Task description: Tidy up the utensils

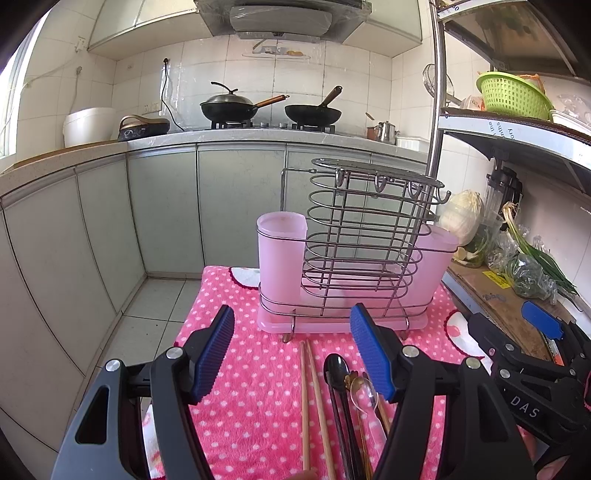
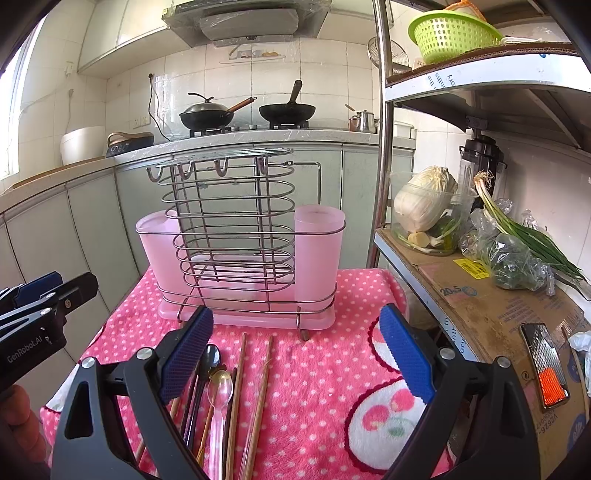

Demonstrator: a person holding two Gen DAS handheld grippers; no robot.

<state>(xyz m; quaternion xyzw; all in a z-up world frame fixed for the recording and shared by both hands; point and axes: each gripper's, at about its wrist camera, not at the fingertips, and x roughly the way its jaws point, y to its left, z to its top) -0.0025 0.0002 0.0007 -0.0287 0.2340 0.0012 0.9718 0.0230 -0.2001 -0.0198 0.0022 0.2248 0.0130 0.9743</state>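
Observation:
A wire utensil rack (image 1: 362, 236) (image 2: 236, 221) with a pink plastic cup at each end (image 1: 282, 254) (image 2: 319, 251) stands on a pink polka-dot cloth (image 1: 255, 398) (image 2: 317, 354). In front of it lie wooden chopsticks (image 1: 304, 402) (image 2: 236, 398), a black spoon (image 1: 334, 369) (image 2: 212, 356), a clear spoon (image 2: 219, 391) and a gold-tipped utensil (image 1: 352, 380). My left gripper (image 1: 291, 354) is open and empty above the utensils. My right gripper (image 2: 295, 354) is open and empty, to the right of them. The right gripper also shows in the left wrist view (image 1: 524, 350).
A metal shelf on the right holds cabbage (image 2: 424, 199), green onions (image 2: 532, 236), bagged greens, cardboard (image 2: 491, 314) and a green basket (image 2: 454, 33). Grey cabinets, a counter and a stove with two woks (image 1: 269, 107) stand behind. Tiled floor lies left of the cloth.

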